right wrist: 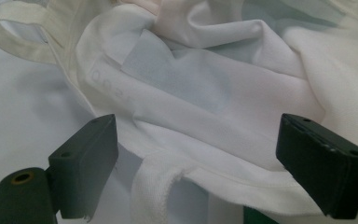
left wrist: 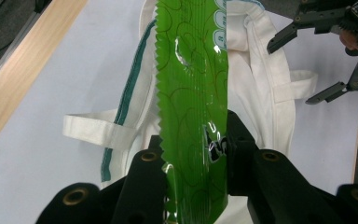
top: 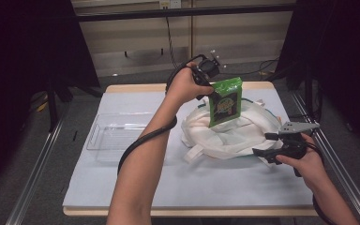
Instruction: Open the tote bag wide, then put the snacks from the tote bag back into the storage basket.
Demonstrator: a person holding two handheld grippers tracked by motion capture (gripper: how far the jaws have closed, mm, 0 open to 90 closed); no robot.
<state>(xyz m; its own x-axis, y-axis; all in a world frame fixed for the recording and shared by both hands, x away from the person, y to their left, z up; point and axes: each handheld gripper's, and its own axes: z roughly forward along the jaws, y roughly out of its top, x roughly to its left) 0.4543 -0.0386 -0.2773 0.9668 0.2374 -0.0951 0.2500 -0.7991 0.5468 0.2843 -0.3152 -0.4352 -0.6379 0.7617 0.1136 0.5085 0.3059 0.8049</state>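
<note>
The counter (top: 122,187) is a pale, matte rectangle with a wooden edge, roomy enough for the unpacking under way. Taking the white cloth bag (top: 229,131) as the landmark: it lies rumpled in soft folds, with loop handles and a teal trim, its mouth slack so contents can come out. Well to its left sits a clear plastic tray (top: 117,133), rigid, shallow and empty, probably waiting to receive items. Directly above the bag hangs a green snack pouch (top: 226,101), glossy foil with a zigzag-cut edge, held upright and apparently clear of the cloth. The left tool (left wrist: 193,149) pinches the pouch's flat edge, the jaws pressed onto the film. At the bag's right edge, the right tool (top: 268,144) stands spread, its dark pads astride a fold without clamping it, likely ready to steady the fabric.
</note>
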